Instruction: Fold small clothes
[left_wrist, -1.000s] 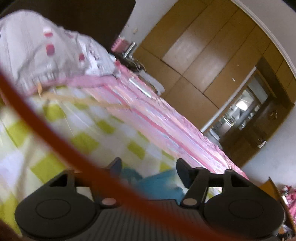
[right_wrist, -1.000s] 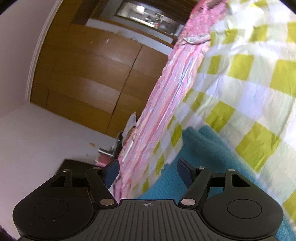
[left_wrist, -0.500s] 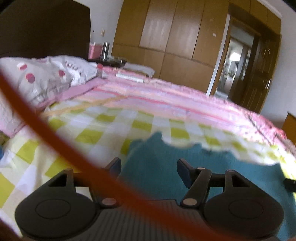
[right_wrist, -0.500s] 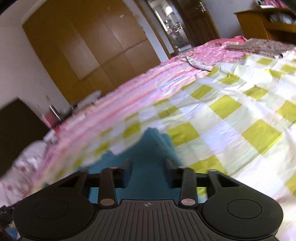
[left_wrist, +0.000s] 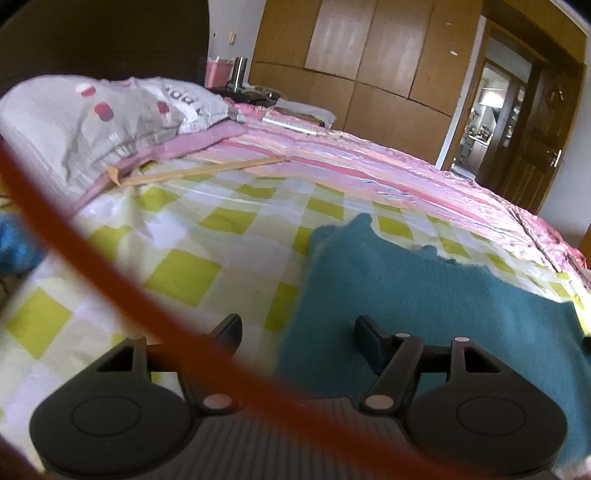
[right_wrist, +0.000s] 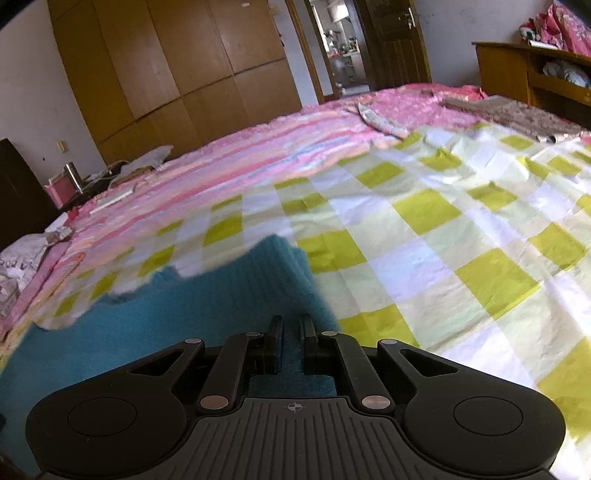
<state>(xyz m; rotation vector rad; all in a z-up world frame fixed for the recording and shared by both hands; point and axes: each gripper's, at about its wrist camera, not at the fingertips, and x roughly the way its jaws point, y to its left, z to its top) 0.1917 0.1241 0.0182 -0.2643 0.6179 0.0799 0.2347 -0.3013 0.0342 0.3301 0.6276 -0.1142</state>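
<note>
A teal knitted garment (left_wrist: 424, 295) lies flat on the green-and-white checked sheet (left_wrist: 207, 266) of a bed. My left gripper (left_wrist: 298, 325) is open and hangs low over the garment's near left edge, one finger over the sheet and the other over the teal cloth. In the right wrist view the garment (right_wrist: 207, 302) fills the lower left. There my right gripper (right_wrist: 291, 325) is at its near right corner, and its jaws are closing with teal fabric pinched in the narrow gap between them.
An orange cable (left_wrist: 92, 258) crosses the left wrist view close to the lens. A grey pillow (left_wrist: 110, 118) and a pink striped quilt (left_wrist: 369, 173) lie further back. A blue cloth (left_wrist: 14, 240) shows at the left edge. A brown patterned cloth (right_wrist: 517, 118) lies far right by a wooden shelf (right_wrist: 535, 74).
Both views have rolled from tilted to level. My right jaws went from wide apart to nearly together on the teal fabric. My left gripper sank closer to the garment's left edge, still open.
</note>
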